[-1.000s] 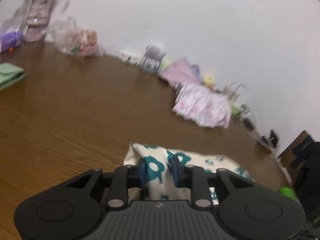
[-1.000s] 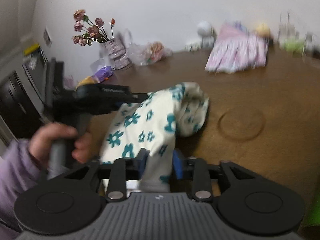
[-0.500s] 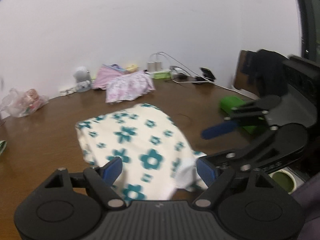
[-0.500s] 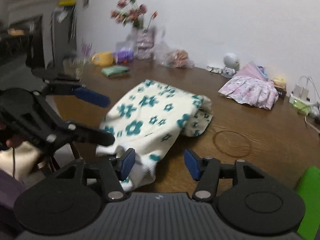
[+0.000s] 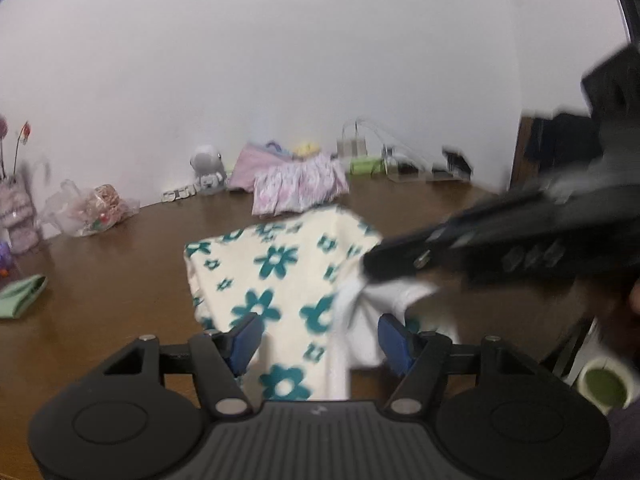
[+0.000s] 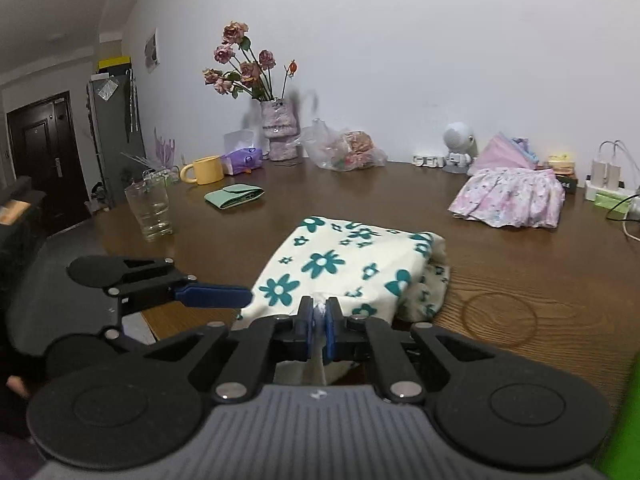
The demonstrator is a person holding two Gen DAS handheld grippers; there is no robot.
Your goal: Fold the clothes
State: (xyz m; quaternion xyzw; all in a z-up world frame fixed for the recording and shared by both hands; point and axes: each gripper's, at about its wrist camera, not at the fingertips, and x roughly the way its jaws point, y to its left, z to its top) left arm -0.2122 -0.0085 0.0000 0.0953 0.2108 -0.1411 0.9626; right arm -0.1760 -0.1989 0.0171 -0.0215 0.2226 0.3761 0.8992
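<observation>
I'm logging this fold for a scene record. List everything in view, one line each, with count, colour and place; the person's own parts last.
garment: 1, cream with teal flowers, near table edge
table: 1, brown wood, under everything
pink garments: a pile, pink, far right by wall
green cloth: 1, pale green, folded, left of centre
glass: 1, clear, left edge
mug: 1, yellow, behind glass
vase: 1, pinkish, holds dried roses, by wall
bag: 1, clear plastic, right of vase
figurine: 1, white, by wall
left tool: closing, garment between pads
right tool: shut on garment's near edge
</observation>
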